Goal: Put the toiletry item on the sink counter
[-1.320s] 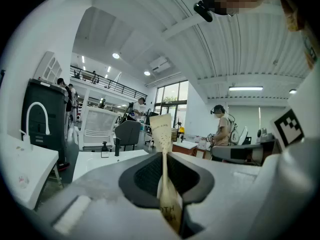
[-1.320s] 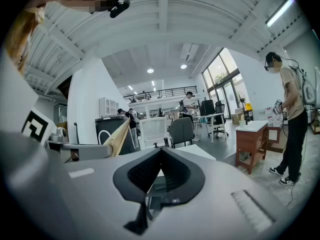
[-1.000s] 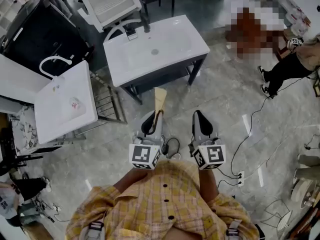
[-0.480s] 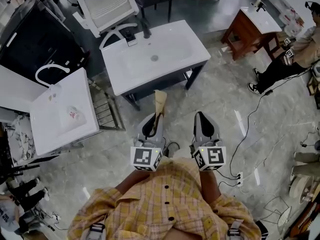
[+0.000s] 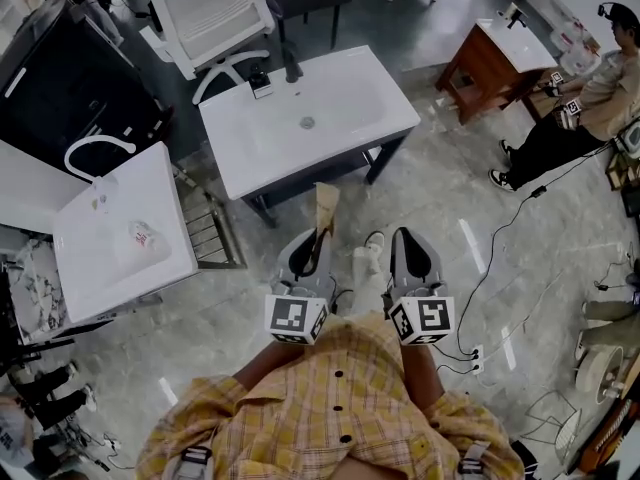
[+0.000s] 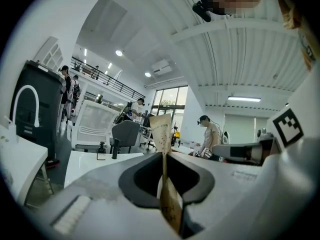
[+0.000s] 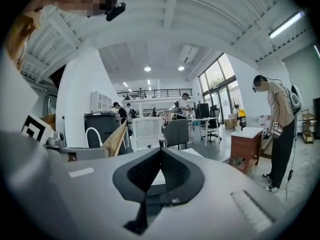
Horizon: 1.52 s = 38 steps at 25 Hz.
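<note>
My left gripper [image 5: 316, 236] is shut on a tan paper toiletry packet [image 5: 324, 206] that sticks up and forward from its jaws. In the left gripper view the packet [image 6: 162, 134] stands upright, pinched between the closed jaws. The white sink counter [image 5: 250, 133] with a dark faucet [image 5: 290, 66] stands on dark legs just beyond the packet; its top is bare. My right gripper [image 5: 403, 234] hangs beside the left one, shut with nothing in it. The right gripper view shows the packet [image 7: 116, 140] off to its left.
A second white basin [image 5: 150, 198] with a curved tap stands at the left. A white chair [image 5: 205, 8] sits behind the sink counter. At the right are a wooden vanity [image 5: 480, 68] and a person [image 5: 590, 98]. Cables [image 5: 480, 298] trail over the floor.
The view has shifted toward the sink counter, which now lies slightly closer. A shoe shows between the two grippers. Both grippers keep their pose, the left still holding the packet.
</note>
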### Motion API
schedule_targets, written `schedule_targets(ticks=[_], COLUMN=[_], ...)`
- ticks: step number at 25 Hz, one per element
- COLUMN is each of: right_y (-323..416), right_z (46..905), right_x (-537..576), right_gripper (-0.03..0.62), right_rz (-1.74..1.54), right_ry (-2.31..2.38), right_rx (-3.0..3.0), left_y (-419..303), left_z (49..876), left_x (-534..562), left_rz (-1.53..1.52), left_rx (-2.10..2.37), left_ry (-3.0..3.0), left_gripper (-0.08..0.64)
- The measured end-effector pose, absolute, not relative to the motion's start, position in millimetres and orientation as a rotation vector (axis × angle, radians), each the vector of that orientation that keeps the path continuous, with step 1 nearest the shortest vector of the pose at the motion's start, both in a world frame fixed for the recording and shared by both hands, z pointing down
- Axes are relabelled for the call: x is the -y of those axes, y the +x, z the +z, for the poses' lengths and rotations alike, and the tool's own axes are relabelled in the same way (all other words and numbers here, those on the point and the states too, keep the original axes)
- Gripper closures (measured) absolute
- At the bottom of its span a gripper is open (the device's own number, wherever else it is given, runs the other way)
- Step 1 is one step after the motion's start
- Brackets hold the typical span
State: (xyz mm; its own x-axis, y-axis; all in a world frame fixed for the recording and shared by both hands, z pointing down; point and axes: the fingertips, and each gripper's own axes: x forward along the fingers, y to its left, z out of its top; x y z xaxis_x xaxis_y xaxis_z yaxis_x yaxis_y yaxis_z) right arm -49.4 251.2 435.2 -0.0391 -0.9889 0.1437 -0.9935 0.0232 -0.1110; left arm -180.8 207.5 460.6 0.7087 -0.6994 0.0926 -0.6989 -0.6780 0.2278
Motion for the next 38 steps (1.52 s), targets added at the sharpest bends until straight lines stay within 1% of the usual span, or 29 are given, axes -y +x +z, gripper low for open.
schedule_targets(ticks=[6,15,25,29,38], right_y=[-40,-17,53,76,132], right_z=[441,450,430,429,436], right_x=[-230,-147,-25,17,79], right_gripper=[0.592,0.592,0.592,0.592,0.592], right_rz=[0.303,0.330,0.341,0.344,0.359], right_ry=[2.131,2.087,2.059,2.008,1.903], right_rx=[2.258,2.342,2.421,2.465,2.539], left_y=[-164,-138,-76,-50,11], left_z=[466,465,450,457,473], left_x=[-191,-121,-4,39,108], left_rz=[0.029,0.077,0.109,0.177,0.307], left_rx=[1.109,1.156,1.227,1.252,1.259], left_ry=[2.687,2.730,2.739,2.745,2.752], left_gripper=[0.531,0.531,0.531,0.531,0.531])
